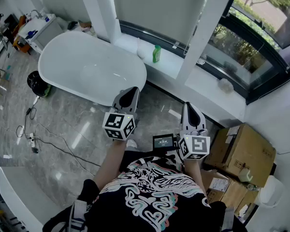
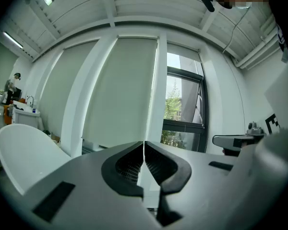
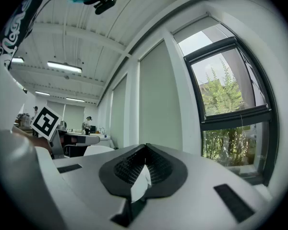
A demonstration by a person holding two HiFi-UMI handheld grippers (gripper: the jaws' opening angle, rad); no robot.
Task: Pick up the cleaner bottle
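Bathtub [image 1: 87,66] just beside sill [image 1: 176,64] w/ cleaner bottle [image 1: 156,53].

The green plastic cleaner bottle [image 1: 156,53] stands on the white window ledge [image 1: 176,66], just behind the white oval bathtub [image 1: 87,66]. Brown cardboard boxes [image 1: 244,151] sit far right. Left tongs [image 1: 133,91] and right tongs [image 1: 189,106] hang side by side, well apart from the bottle.

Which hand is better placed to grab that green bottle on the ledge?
Probably left. The left gripper sits nearer the green bottle, and the white pillar looks to stand between it and the right gripper. Both are shut, so either must open first.
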